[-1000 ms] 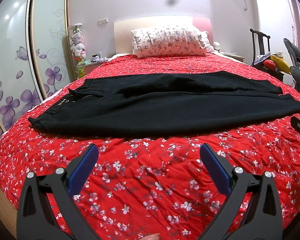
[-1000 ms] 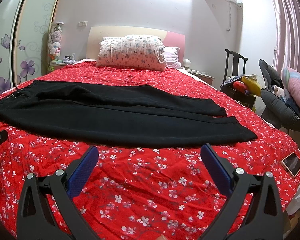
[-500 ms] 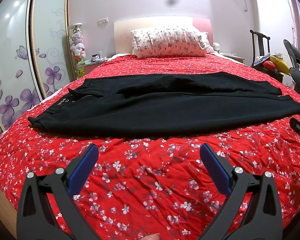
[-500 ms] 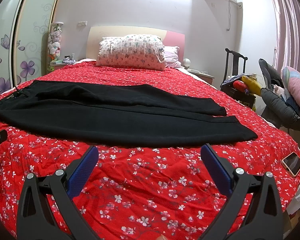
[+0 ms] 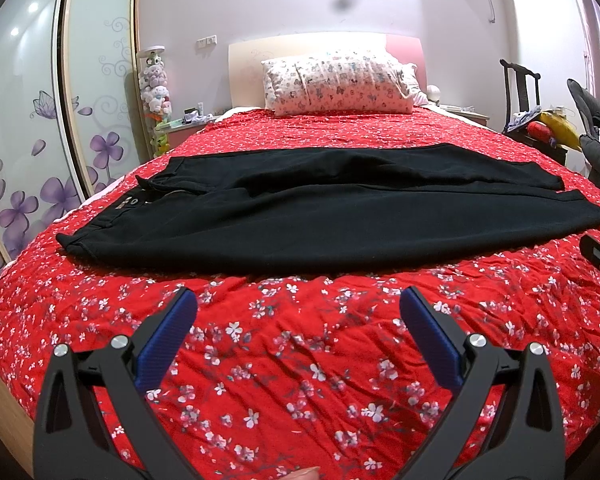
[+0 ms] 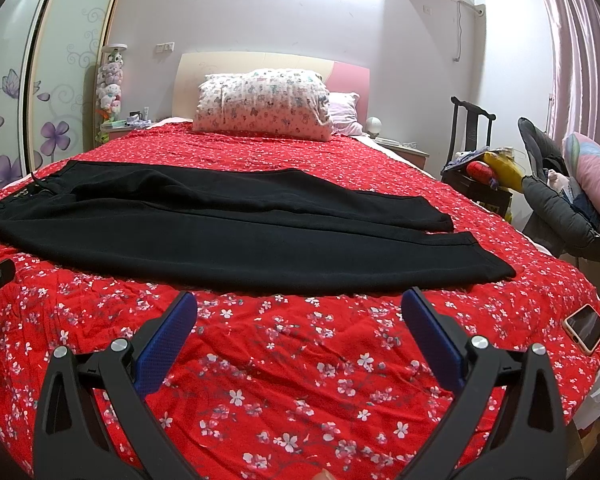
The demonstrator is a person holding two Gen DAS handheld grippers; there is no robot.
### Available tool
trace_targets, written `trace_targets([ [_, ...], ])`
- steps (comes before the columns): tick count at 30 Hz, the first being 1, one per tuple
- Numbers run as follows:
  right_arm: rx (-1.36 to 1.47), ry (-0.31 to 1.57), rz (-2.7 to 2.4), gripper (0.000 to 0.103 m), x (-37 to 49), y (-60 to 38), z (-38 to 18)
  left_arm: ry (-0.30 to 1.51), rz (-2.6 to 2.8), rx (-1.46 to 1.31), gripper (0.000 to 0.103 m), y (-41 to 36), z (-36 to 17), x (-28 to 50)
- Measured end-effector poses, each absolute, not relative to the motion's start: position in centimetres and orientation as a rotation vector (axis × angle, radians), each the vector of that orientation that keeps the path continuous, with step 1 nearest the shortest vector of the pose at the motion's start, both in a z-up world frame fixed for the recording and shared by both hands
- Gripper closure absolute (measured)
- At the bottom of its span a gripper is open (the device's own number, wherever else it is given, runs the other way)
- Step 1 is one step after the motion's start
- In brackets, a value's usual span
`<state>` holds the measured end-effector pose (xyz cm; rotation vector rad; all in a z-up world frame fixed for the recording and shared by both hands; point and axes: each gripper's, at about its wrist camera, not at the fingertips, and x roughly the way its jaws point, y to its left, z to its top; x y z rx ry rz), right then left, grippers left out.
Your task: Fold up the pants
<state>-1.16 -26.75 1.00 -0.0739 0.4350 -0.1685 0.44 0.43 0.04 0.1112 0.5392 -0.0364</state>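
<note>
Left wrist view, black pants [image 5: 320, 220] flat ahead, beyond spread left gripper [image 5: 298, 306]

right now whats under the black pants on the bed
The black pants lie flat on the red floral bedspread, which shows all around them. Anything beneath the fabric itself is covered, though no bulge shows.

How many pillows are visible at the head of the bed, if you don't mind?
2: a floral pillow in front, and a pink pillow partly hidden behind its right end. More may be hidden.
</note>
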Motion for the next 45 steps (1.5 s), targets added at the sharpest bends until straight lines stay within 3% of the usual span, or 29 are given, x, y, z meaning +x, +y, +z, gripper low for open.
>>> trace_targets([
  [23,-0.053,0.438,-0.154,0.001,-0.8,-27.3,0.3,0.537,-0.031,0.11,0.002,0.5,0.4,0.1],
  [33,0.073,0.474,0.0,0.001,0.5,-32.0,3.0,0.556,0.003,0.124,0.002,0.8,2.0,1.9],
  [40,0.242,0.563,0.081,0.001,8.7,-41.5,8.3,0.636,-0.029,0.039,0.002,0.5,3.9,6.4],
  [45,0.474,0.702,0.066,0.001,18.3,-49.9,8.6,0.659,-0.01,0.013,0.002,-0.7,4.4,10.2],
])
